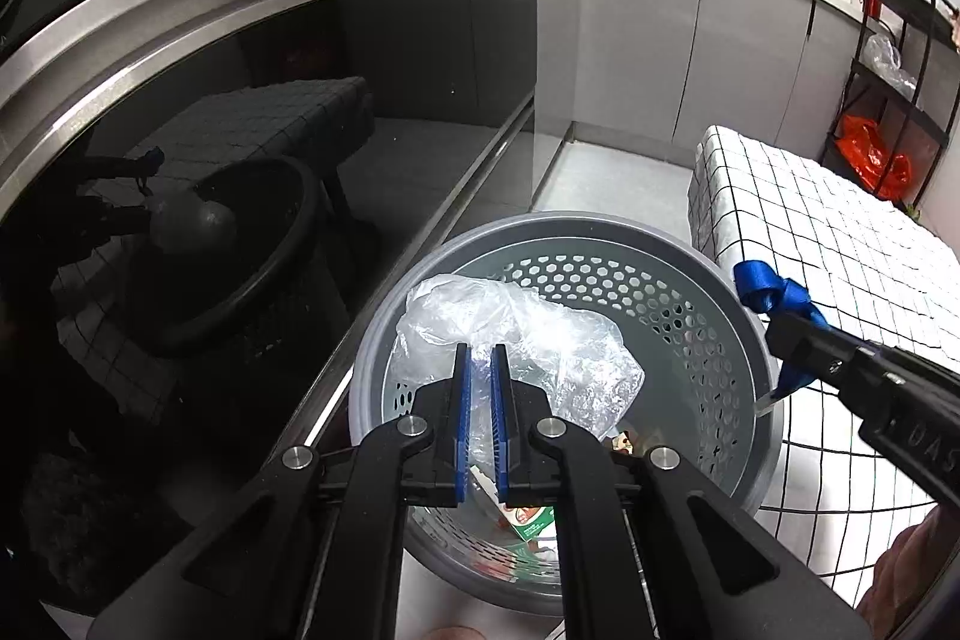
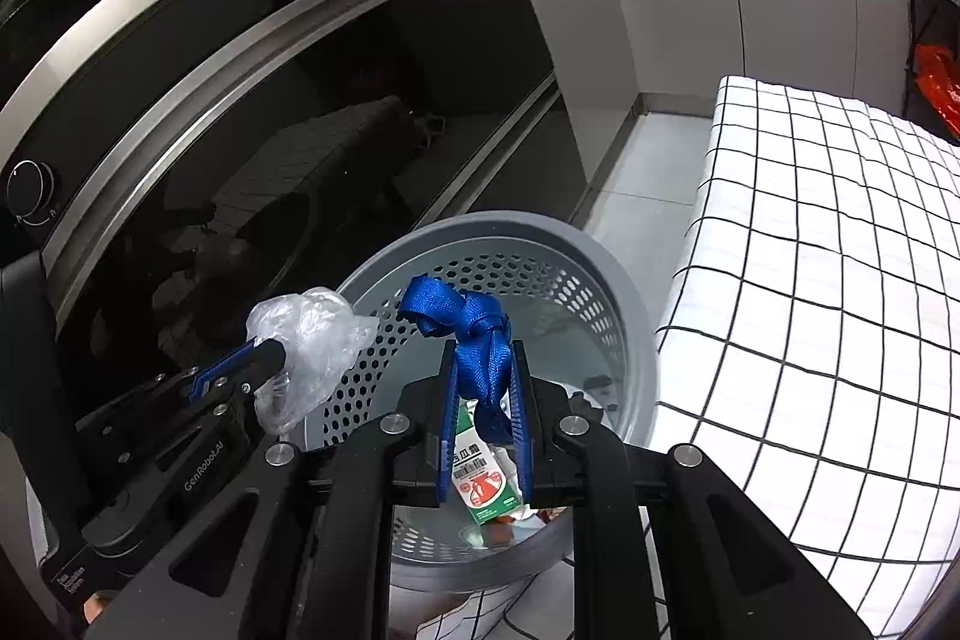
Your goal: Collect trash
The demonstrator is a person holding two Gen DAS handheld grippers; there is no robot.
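Two views: on the left wrist, the left claw (image 1: 480, 358) pinches a crumpled plastic bag (image 1: 528, 334) over the grey bin (image 1: 744, 448); light, slippery, best gripped by its bunched middle. On the right wrist, the right claw (image 2: 485, 388) clamps a soft knotted blue ribbon (image 2: 474, 334) above that bin.

Both views look steeply down from close above the grey bin (image 1: 690, 244) beside the oven door (image 1: 300, 100). The left wrist view faces along the left tool (image 1: 480, 370); the right wrist view, along the right tool (image 2: 483, 376). Each sees the other tool, the bin and the checked cloth (image 2: 810, 250).
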